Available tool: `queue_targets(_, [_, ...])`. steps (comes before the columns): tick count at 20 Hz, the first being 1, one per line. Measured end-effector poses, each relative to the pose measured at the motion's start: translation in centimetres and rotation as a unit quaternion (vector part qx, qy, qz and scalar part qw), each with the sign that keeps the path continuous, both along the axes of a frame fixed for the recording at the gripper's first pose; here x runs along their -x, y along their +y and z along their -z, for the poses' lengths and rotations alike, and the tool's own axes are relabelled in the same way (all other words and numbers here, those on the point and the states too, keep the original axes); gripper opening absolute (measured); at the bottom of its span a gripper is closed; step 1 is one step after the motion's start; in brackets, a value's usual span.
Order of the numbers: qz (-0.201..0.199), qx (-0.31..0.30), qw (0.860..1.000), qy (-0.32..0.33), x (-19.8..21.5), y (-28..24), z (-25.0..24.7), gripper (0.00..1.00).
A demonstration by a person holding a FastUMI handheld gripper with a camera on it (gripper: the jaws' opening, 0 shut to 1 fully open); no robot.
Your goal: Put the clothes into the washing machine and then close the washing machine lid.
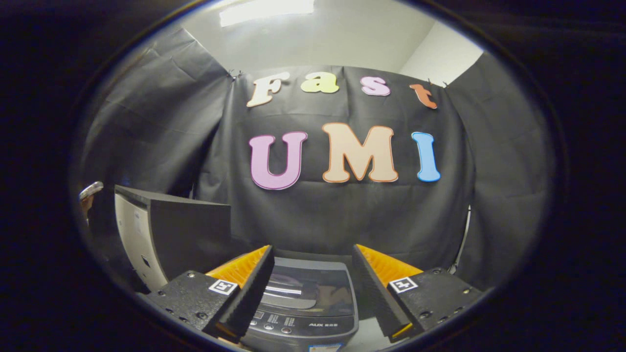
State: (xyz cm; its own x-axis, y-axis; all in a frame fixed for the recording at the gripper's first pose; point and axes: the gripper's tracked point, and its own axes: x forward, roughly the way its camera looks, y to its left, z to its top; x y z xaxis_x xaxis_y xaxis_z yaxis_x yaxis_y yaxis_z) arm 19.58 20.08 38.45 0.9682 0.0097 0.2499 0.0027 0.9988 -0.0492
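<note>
The gripper [310,288] hangs above the washing machine [305,308] with its fingers spread wide and nothing between them. The machine sits low between and just beyond the fingertips, seen from above, its dark glass lid [308,288] lying flat and apparently closed, the control panel [293,325] on the near edge.

To the left stands a tall pale cabinet with a dark top [161,230], its corner near the left finger; at the far left a small metal handle-like thing [90,189] shows, too blurred to name. No clothes are visible here, so I cannot tell where they lie (they may be already inside, or somewhere below).

As I judge it, if the lid is indeed down, the step is either done or the lid must first be lifted by its front edge. For that, the fingers should come down square to the rim and close only once the edge is truly between them, avoiding the buttons.

Room to move looks best straight ahead and to the right, where a bare stretch lies beside the machine before the booth's cloth wall [489,205]; the cabinet's edge crowds the left.
</note>
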Motion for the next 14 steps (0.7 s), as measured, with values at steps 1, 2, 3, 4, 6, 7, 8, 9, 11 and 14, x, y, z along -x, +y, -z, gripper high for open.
queue_targets(1, [0.001,0.000,1.000,0.001,0.3,-0.3,0.6,0.97])
queue_targets(2, [0.004,-0.001,1.000,0.005,0.8,-0.6,1.4,0.97])
queue_targets(3, [0.006,-0.003,1.000,0.008,1.3,-0.9,2.1,0.97])
queue_targets(4, [0.006,-0.006,1.000,0.008,2.0,-1.1,2.7,0.97])
queue_targets(6, [0.012,-0.010,1.000,0.011,3.0,-1.6,4.1,0.97])
queue_targets(7, [0.016,-0.013,1.000,0.016,3.5,-1.8,4.9,0.97])
queue_targets(8, [0.018,-0.016,1.000,0.018,4.2,-2.1,5.9,0.97])
queue_targets(9, [0.018,-0.020,0.999,0.021,4.6,-2.0,6.7,0.97])
queue_targets(11, [0.016,-0.026,0.999,0.023,5.4,-1.8,8.1,0.97])
queue_targets(14, [0.013,-0.034,0.999,0.033,6.3,-1.3,10.3,0.97])
